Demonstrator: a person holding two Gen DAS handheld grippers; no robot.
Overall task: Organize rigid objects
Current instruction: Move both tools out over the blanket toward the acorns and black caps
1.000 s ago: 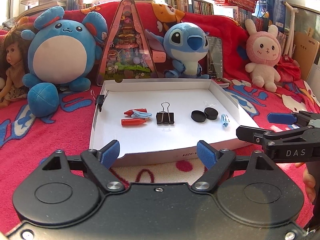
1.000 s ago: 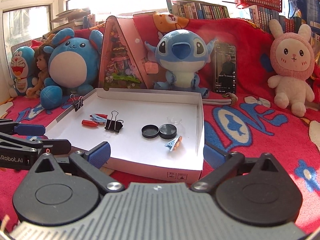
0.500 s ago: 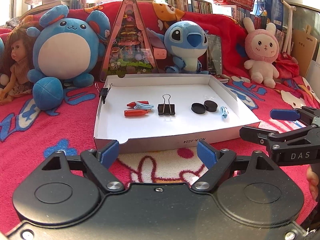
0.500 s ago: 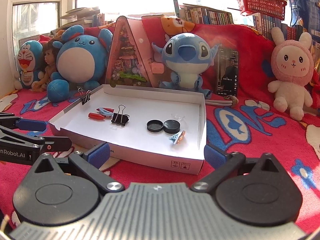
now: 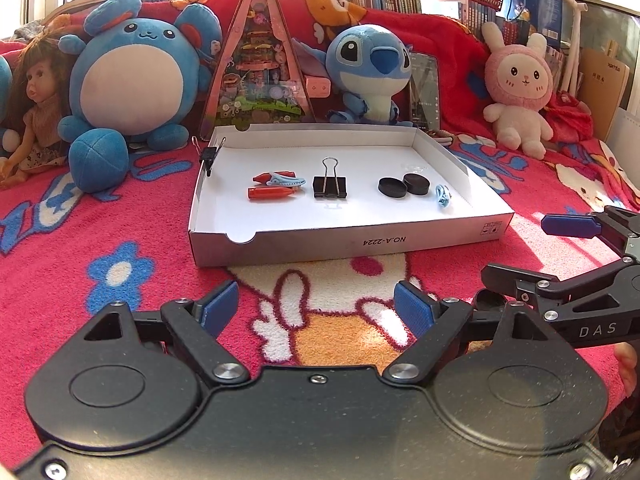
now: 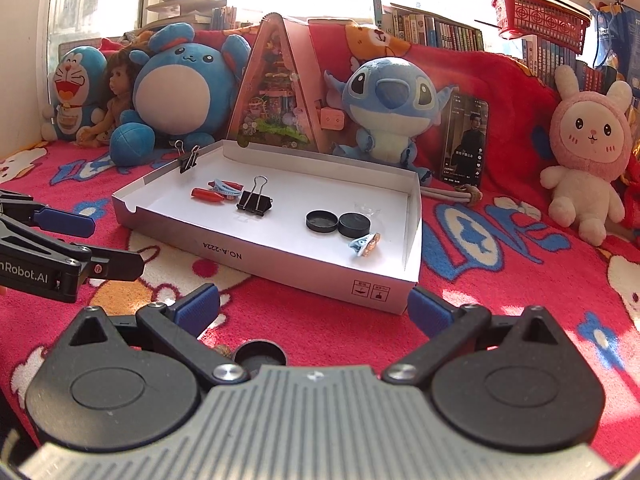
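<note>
A shallow white cardboard box (image 5: 352, 236) was laid on the red patterned blanket (image 5: 100, 216), its long side running left to right. Inside it, a black binder clip (image 5: 329, 187) was placed near the middle, wire handles pointing toward the box's far wall. Left of the clip, two red pen-cap-shaped pieces (image 5: 272, 193) were laid lengthwise across the box; right of it, two black round lids (image 5: 403, 185) were seen touching. The left gripper (image 5: 316, 310) and right gripper (image 6: 314, 306) were held before the box's near wall, fingers spread apart, gripping nothing.
</note>
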